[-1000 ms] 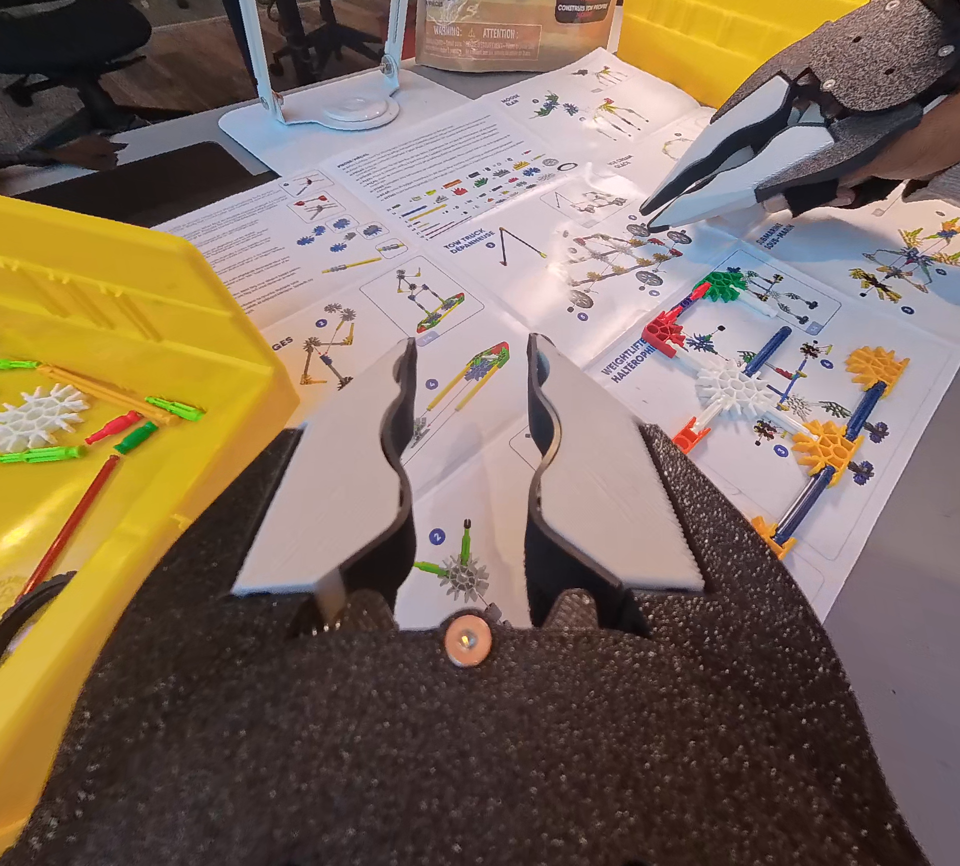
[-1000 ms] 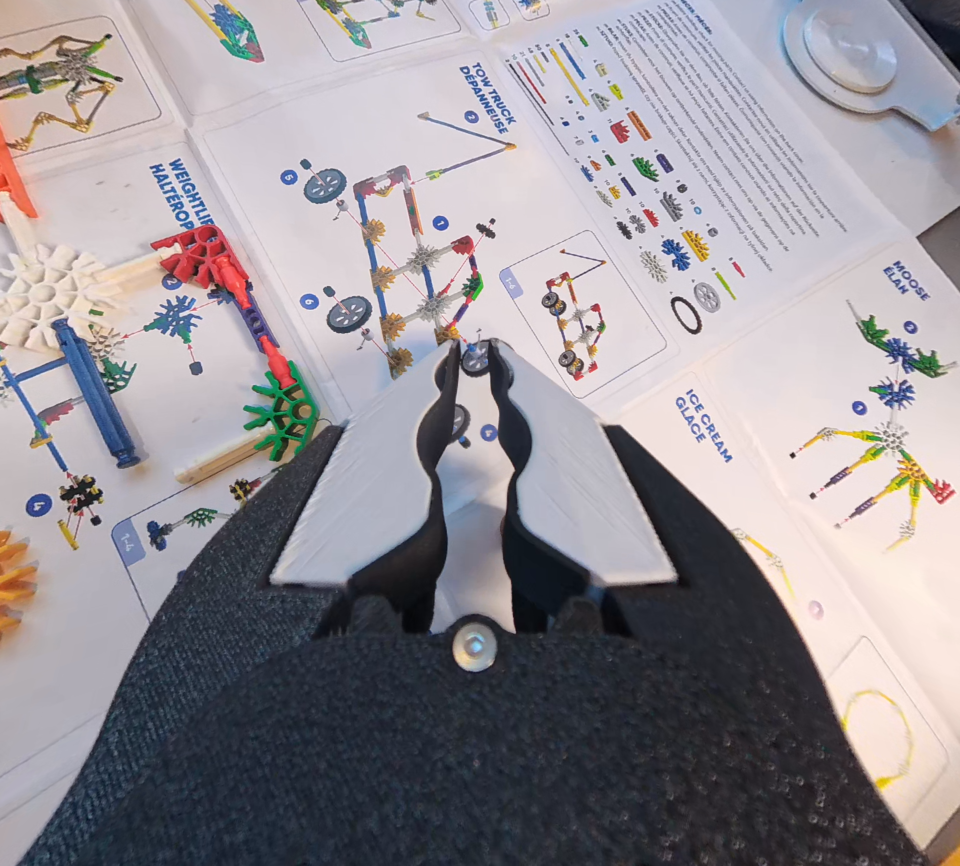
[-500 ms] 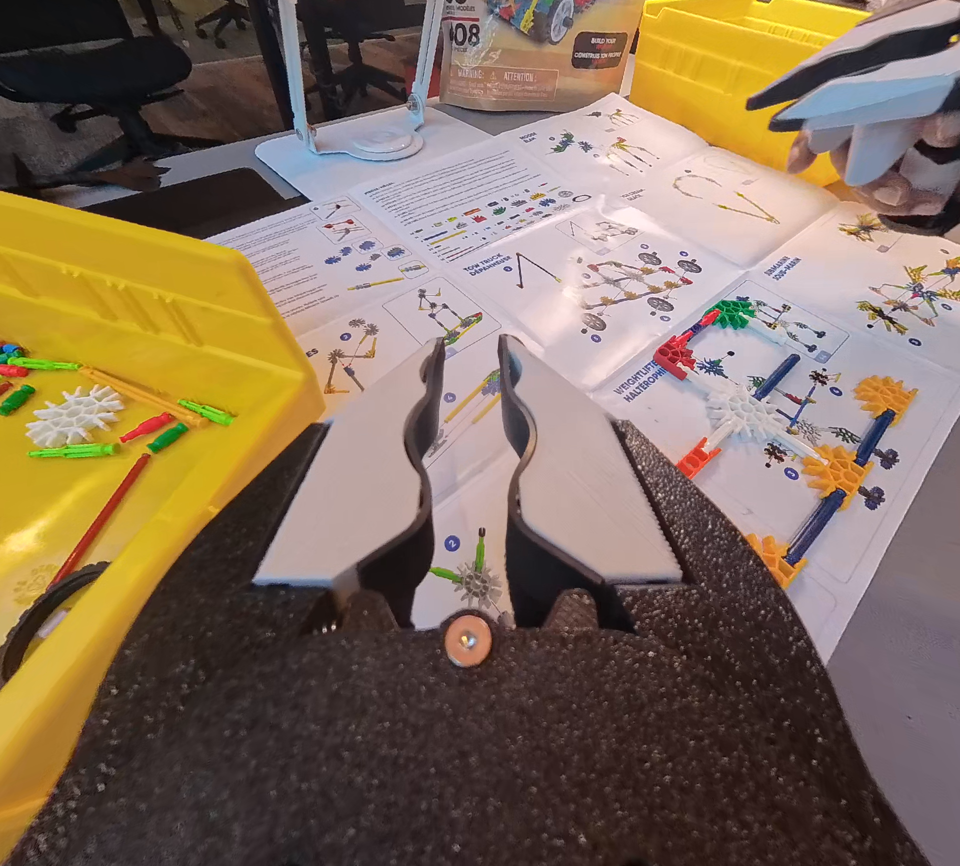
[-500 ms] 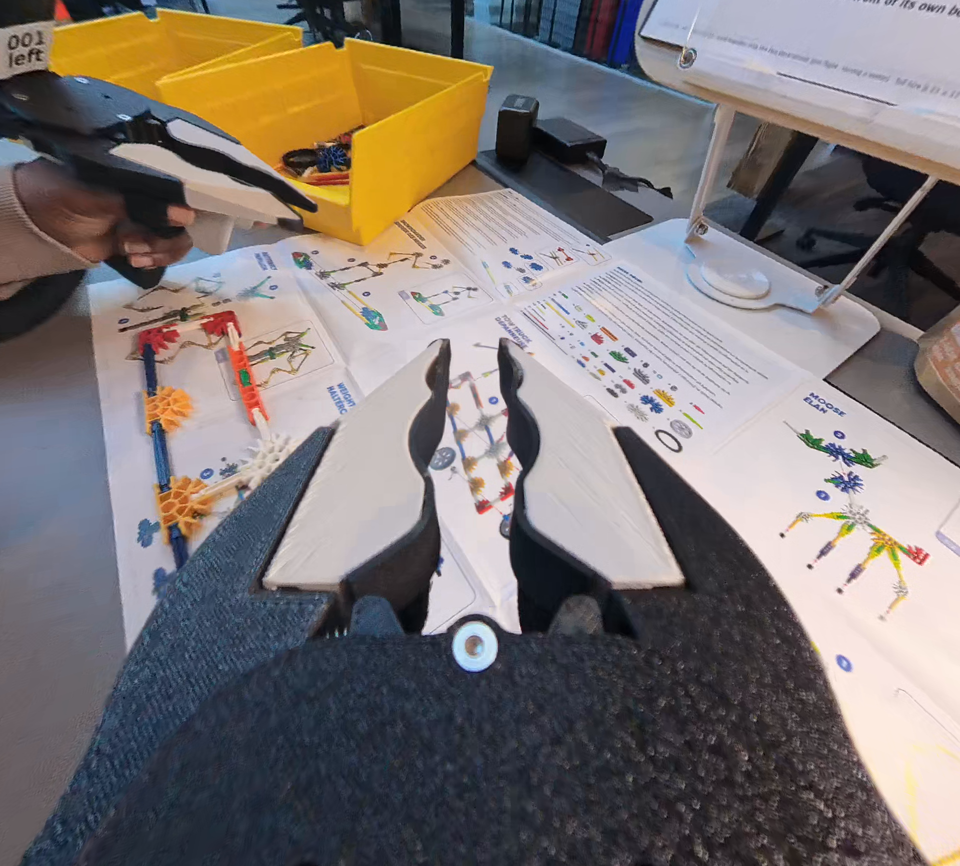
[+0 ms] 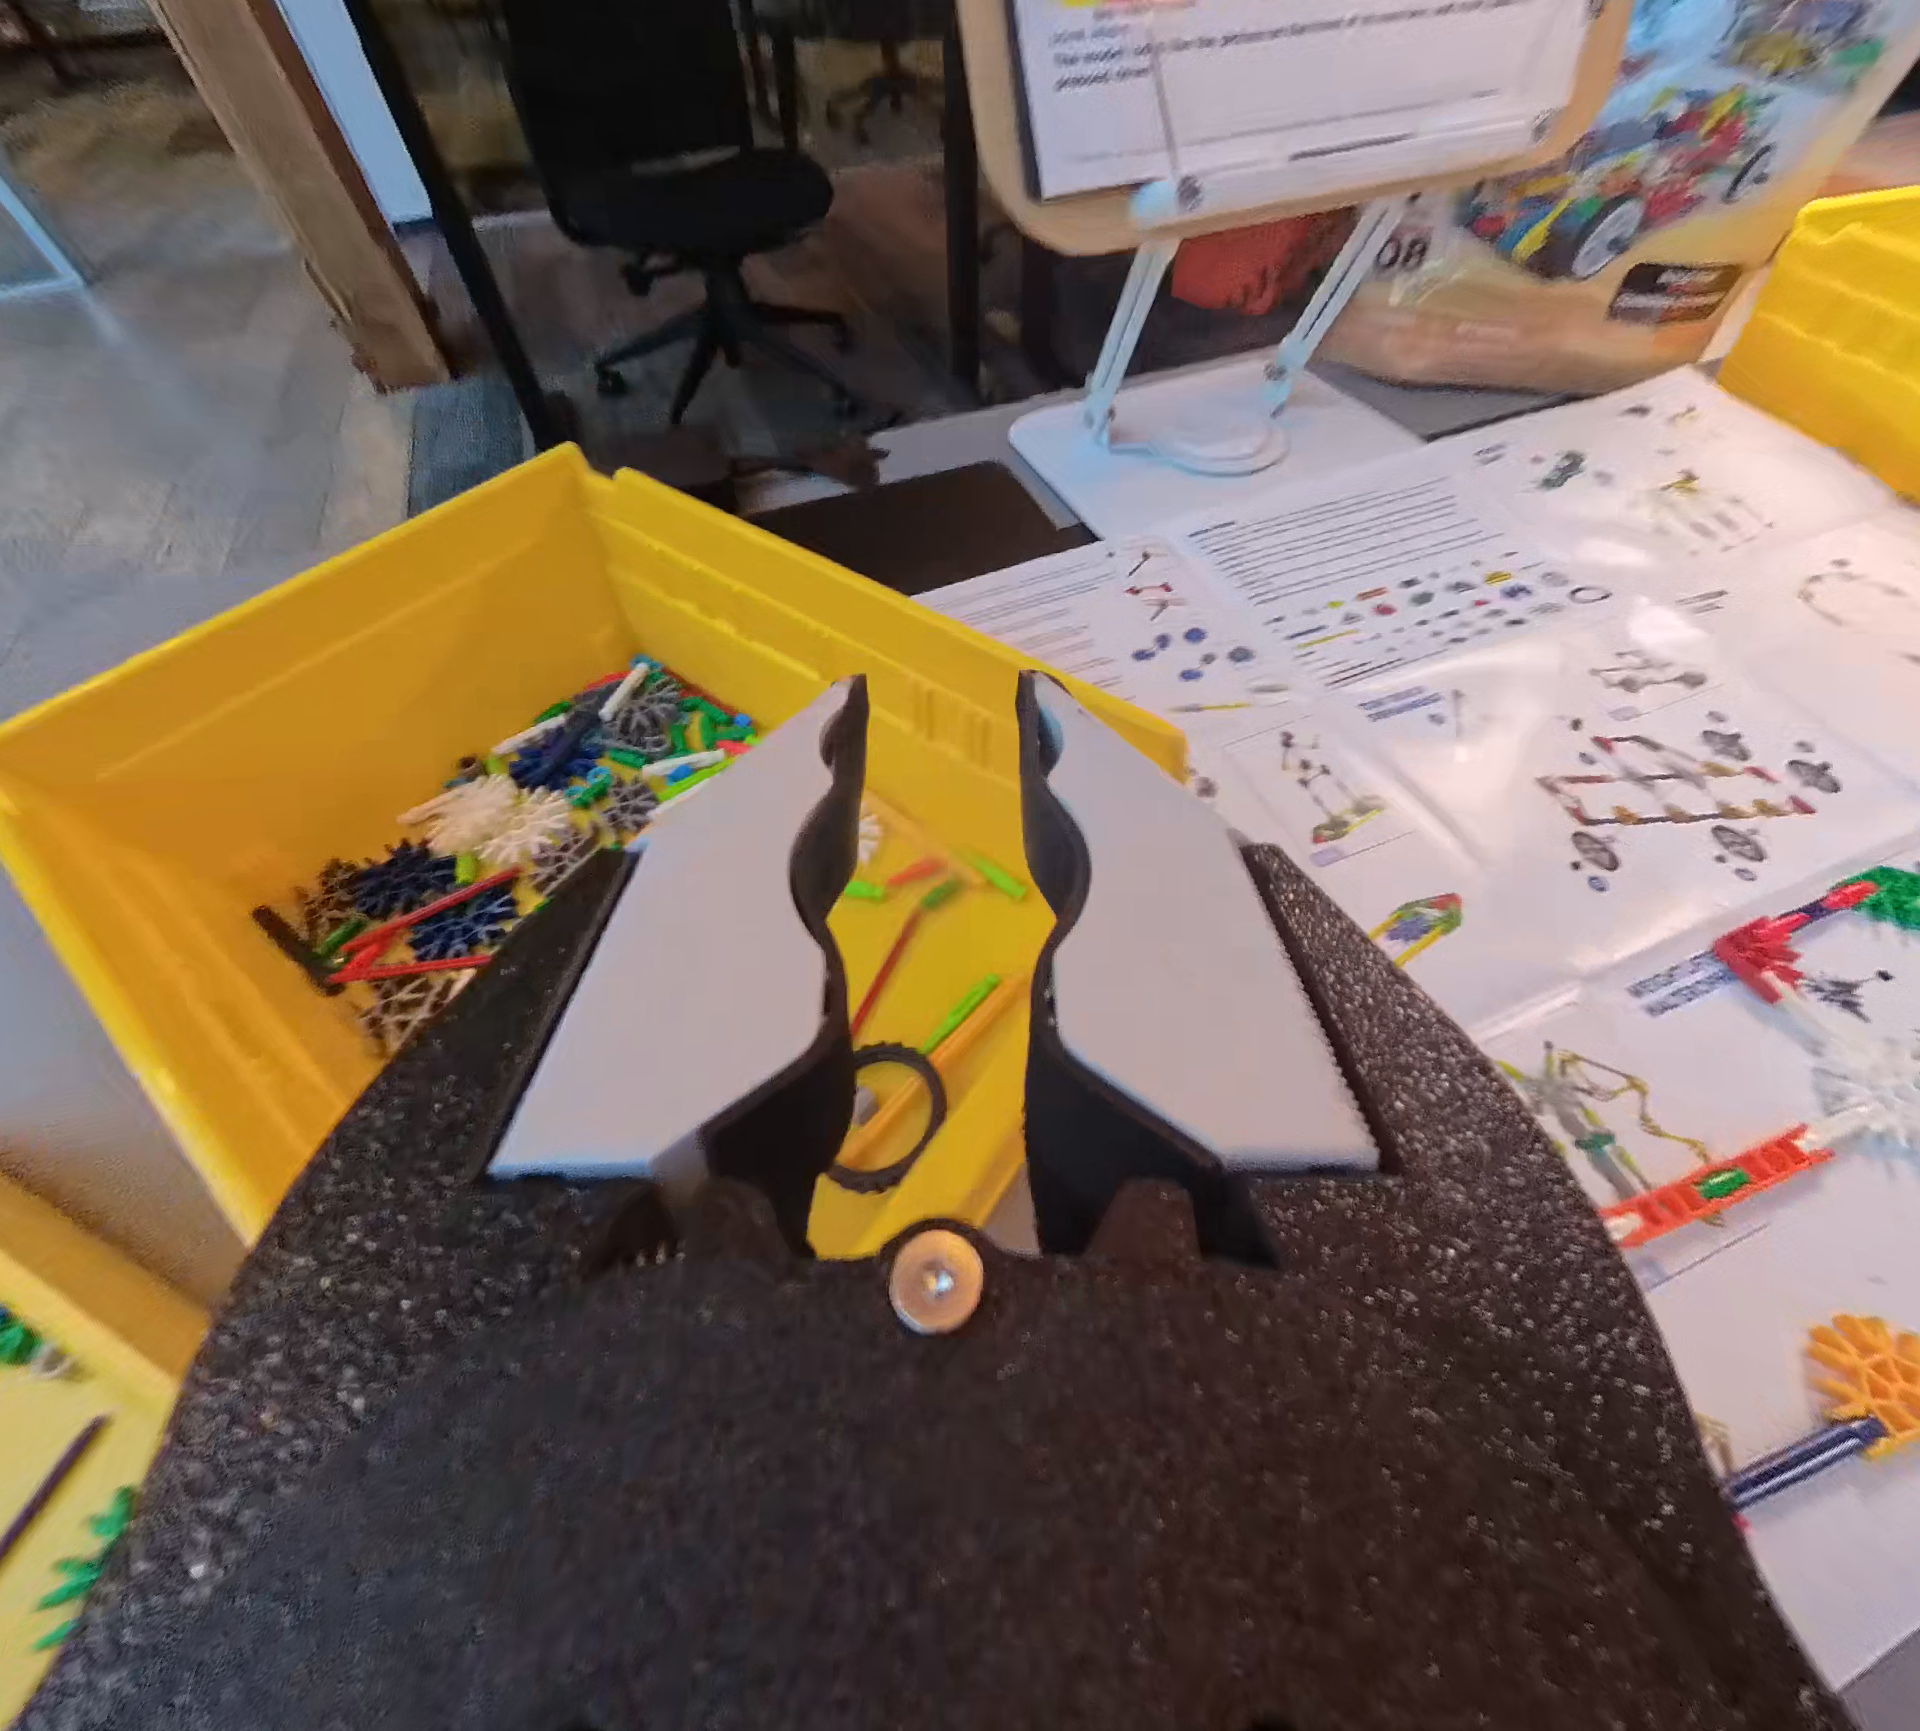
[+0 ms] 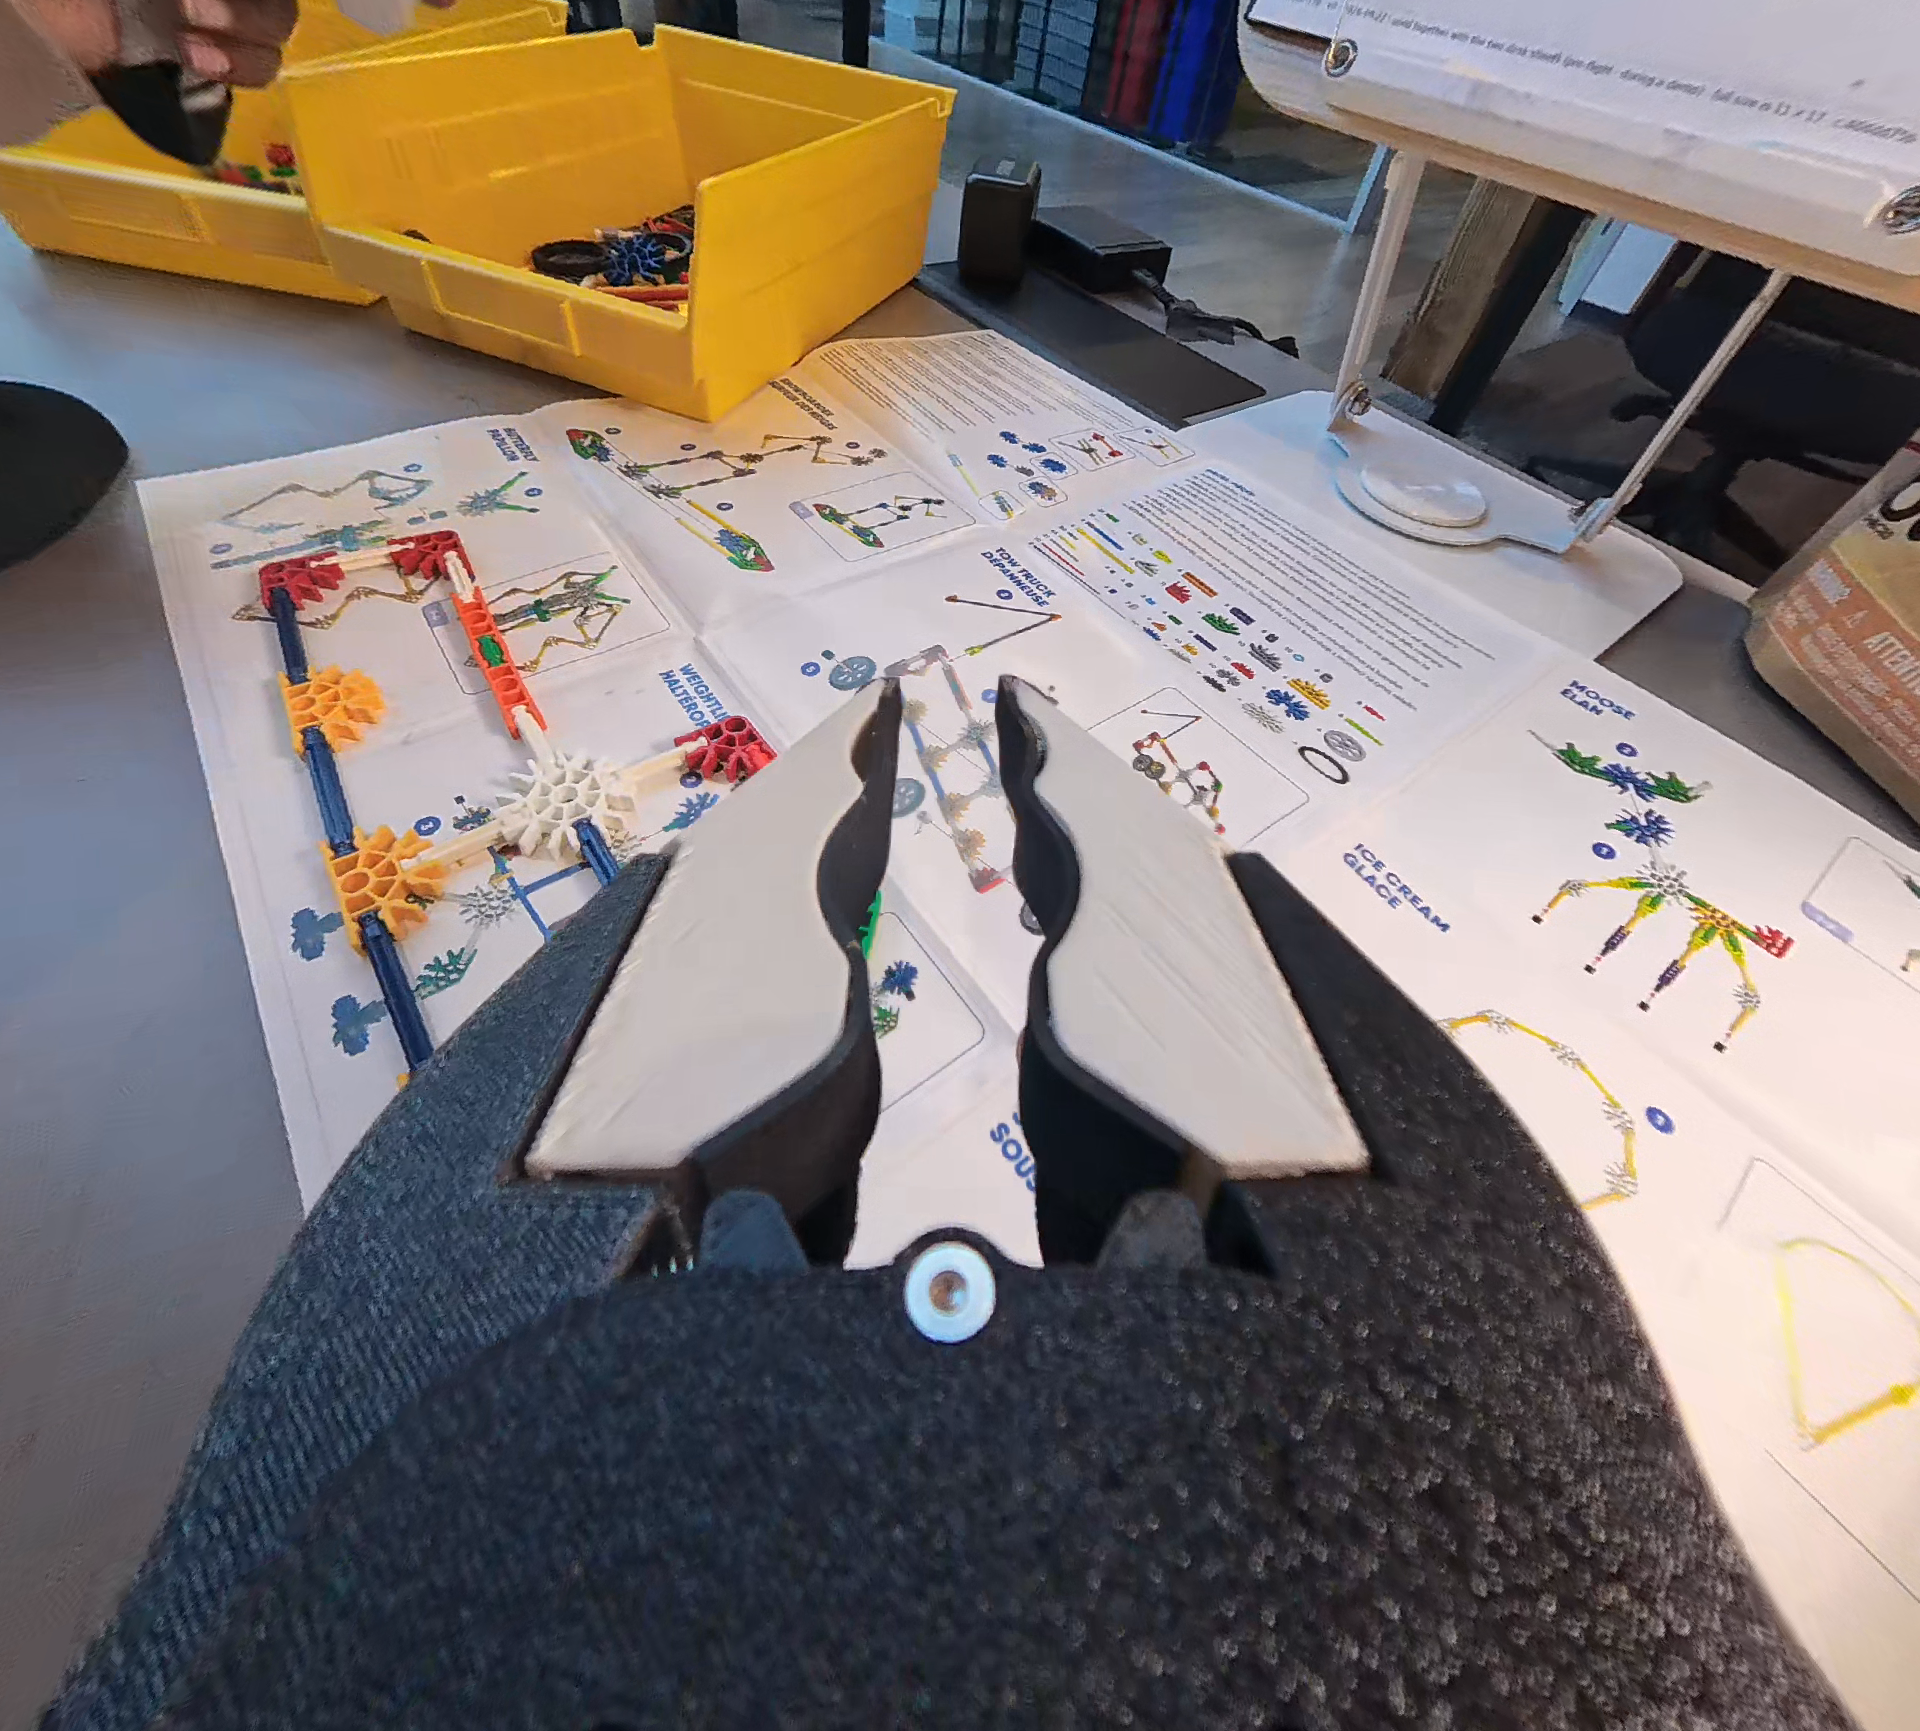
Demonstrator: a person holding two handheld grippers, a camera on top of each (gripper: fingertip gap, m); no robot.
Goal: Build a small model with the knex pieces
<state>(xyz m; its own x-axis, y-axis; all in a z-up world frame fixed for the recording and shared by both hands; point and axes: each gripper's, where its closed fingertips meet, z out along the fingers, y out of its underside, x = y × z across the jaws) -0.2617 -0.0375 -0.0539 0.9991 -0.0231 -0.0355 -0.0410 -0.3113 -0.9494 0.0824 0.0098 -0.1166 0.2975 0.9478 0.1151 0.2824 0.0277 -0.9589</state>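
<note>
The left gripper (image 5: 940, 710), jaws parted and empty, hangs above a yellow bin (image 5: 312, 694) of loose rods, connectors and a black tyre (image 5: 888, 1115). The right gripper (image 6: 945, 699), also parted and empty, hovers over the instruction sheet (image 6: 1403, 798), near a flat rod-and-connector frame (image 6: 343, 746).

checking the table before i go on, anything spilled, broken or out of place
Nothing stands out. The loose rods and connectors sit inside the yellow bin, none spilled over its rim. The partly built frame lies flat on the unfolded instruction sheet. Both the left gripper and right gripper are open and empty.
</note>
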